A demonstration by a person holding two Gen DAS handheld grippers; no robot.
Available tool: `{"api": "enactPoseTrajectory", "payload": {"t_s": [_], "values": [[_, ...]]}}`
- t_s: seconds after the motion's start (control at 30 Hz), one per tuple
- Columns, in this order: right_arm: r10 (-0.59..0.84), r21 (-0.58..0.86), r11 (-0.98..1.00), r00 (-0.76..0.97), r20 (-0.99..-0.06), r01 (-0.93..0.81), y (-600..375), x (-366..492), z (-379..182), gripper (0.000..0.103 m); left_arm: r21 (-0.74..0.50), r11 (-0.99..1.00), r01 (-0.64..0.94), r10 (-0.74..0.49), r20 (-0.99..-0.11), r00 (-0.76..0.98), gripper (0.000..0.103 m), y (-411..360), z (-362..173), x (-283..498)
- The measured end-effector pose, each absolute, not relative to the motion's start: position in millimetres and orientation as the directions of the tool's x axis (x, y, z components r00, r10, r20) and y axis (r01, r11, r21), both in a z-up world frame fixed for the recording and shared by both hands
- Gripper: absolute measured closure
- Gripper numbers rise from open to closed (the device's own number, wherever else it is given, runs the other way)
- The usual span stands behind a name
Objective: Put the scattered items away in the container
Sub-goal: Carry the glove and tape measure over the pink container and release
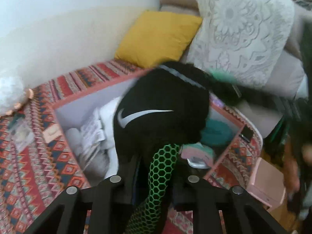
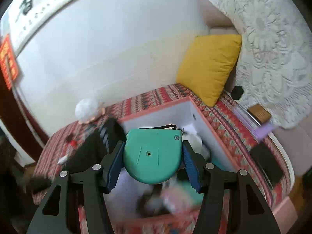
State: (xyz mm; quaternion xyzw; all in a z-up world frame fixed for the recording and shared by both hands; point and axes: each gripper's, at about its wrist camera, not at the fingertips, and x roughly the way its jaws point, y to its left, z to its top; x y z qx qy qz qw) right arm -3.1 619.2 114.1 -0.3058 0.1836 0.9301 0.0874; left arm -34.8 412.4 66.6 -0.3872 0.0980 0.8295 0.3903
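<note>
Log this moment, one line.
left gripper: shut on black sock | right gripper: shut on green tape measure | both above pink box

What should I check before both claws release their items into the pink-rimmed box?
1. Right claw grips the teal plastic tape-measure case between its blue pads: ok.
2. Case is above the pink-rimmed white box: ok.
3. Left claw holds the black cloth with white swoosh: ok.
4. Cloth hangs over the box opening: ok.
5. Free room inside the box: cannot tell, contents are blurred.
6. Items left on the patterned cover: not ok, several remain.
</note>
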Motion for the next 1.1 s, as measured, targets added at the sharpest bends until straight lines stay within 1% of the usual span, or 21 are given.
{"api": "enactPoseTrajectory", "payload": {"t_s": [0.07, 0.1, 0.13, 0.17, 0.2, 0.23, 0.27, 0.3, 0.4, 0.43, 0.57, 0.73, 0.9, 0.97, 1.1], "values": [[0.044, 0.292, -0.913, -0.781, -0.623, -0.284, 646, -48, 103, 0.042, -0.166, -0.658, -0.735, 0.577, -0.739, -0.350, 0.081, 422, 47, -43], [0.032, 0.297, -0.912, -0.769, -0.638, -0.284, 659, -70, 94, 0.042, -0.174, -0.642, -0.747, 0.577, -0.751, -0.321, 0.073, 427, 38, -44], [0.017, 0.302, -0.910, -0.752, -0.659, -0.284, 672, -94, 84, 0.041, -0.182, -0.625, -0.759, 0.576, -0.764, -0.292, 0.056, 432, 30, -44], [0.019, 0.297, -0.908, -0.736, -0.677, -0.297, 682, -110, 75, 0.040, -0.189, -0.614, -0.767, 0.576, -0.771, -0.271, 0.046, 434, 25, -44], [0.038, 0.285, -0.904, -0.723, -0.690, -0.319, 687, -121, 69, 0.038, -0.197, -0.603, -0.773, 0.577, -0.776, -0.252, 0.033, 437, 20, -44], [0.056, 0.273, -0.900, -0.712, -0.700, -0.339, 692, -130, 64, 0.031, -0.209, -0.596, -0.775, 0.586, -0.774, -0.241, 0.027, 437, 19, -44], [0.072, 0.266, -0.896, -0.708, -0.702, -0.355, 697, -135, 61, 0.027, -0.225, -0.590, -0.776, 0.598, -0.767, -0.233, 0.025, 436, 21, -44], [0.083, 0.264, -0.892, -0.706, -0.703, -0.368, 701, -139, 59, 0.026, -0.243, -0.582, -0.776, 0.614, -0.757, -0.224, 0.022, 432, 25, -44], [0.059, 0.310, -0.876, -0.720, -0.691, -0.369, 704, -131, 61, 0.024, -0.282, -0.578, -0.766, 0.654, -0.721, -0.229, 0.014, 416, 42, -44], [0.048, 0.326, -0.871, -0.725, -0.687, -0.367, 702, -126, 64, 0.024, -0.282, -0.587, -0.758, 0.662, -0.707, -0.250, 0.012, 408, 50, -44], [0.010, 0.357, -0.877, -0.755, -0.656, -0.322, 671, -88, 82, 0.023, -0.232, -0.637, -0.735, 0.649, -0.676, -0.349, 0.011, 368, 72, -34], [-0.043, 0.374, -0.897, -0.798, -0.601, -0.234, 604, -28, 114, 0.019, -0.213, -0.718, -0.662, 0.603, -0.666, -0.440, 0.010, 299, 76, -20], [-0.119, 0.385, -0.916, -0.835, -0.537, -0.116, 523, 29, 134, 0.013, -0.135, -0.821, -0.555, 0.478, -0.695, -0.538, 0.009, 210, 59, -2], [-0.160, 0.378, -0.924, -0.837, -0.524, -0.061, 483, 45, 135, 0.011, -0.104, -0.852, -0.513, 0.427, -0.705, -0.567, 0.009, 178, 47, 4], [-0.253, 0.350, -0.935, -0.794, -0.553, 0.055, 394, 49, 117, 0.009, -0.049, -0.902, -0.429, 0.329, -0.721, -0.610, 0.009, 115, 29, 5]]}}
